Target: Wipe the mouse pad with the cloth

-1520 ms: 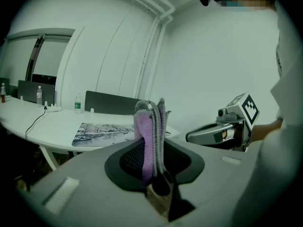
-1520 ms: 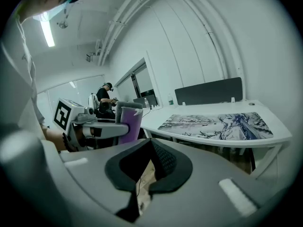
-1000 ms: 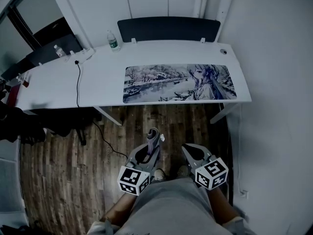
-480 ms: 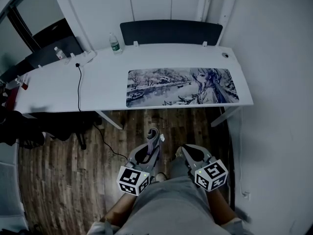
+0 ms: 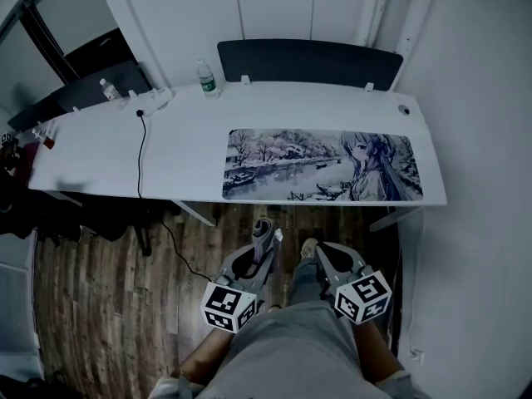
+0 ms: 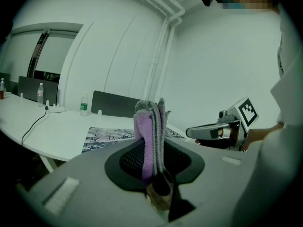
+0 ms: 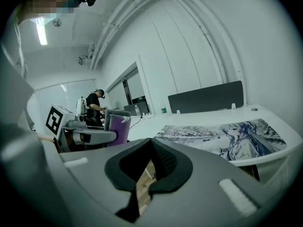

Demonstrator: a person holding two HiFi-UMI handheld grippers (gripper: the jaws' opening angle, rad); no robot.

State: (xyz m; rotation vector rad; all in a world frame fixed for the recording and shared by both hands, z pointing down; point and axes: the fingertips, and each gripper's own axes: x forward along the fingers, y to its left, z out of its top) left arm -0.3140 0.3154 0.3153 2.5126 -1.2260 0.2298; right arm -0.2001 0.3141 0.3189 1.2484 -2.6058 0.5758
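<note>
The long mouse pad (image 5: 324,165) with a snowy river scene and an anime figure lies on the right half of the white desk (image 5: 183,140). Both grippers hang low over the person's lap, short of the desk's front edge. My left gripper (image 5: 263,233) is shut on a folded purple and grey cloth (image 5: 264,225). In the left gripper view the cloth (image 6: 144,131) stands upright out of the jaws, with the mouse pad (image 6: 111,135) behind it. My right gripper (image 5: 318,249) is shut and empty, its pads touching at the tip (image 7: 151,143). The mouse pad (image 7: 222,135) lies ahead to its right.
A water bottle (image 5: 207,76) stands at the desk's back edge beside a dark partition panel (image 5: 309,61). A black cable (image 5: 140,152) runs from a power strip (image 5: 154,100) across the desk and down to the wood floor (image 5: 108,281). A person (image 7: 97,105) stands far off.
The desk and mouse pad have slid lower and to the right in the head view and look slightly nearer. Both grippers keep their places over the lap, the cloth still held.
</note>
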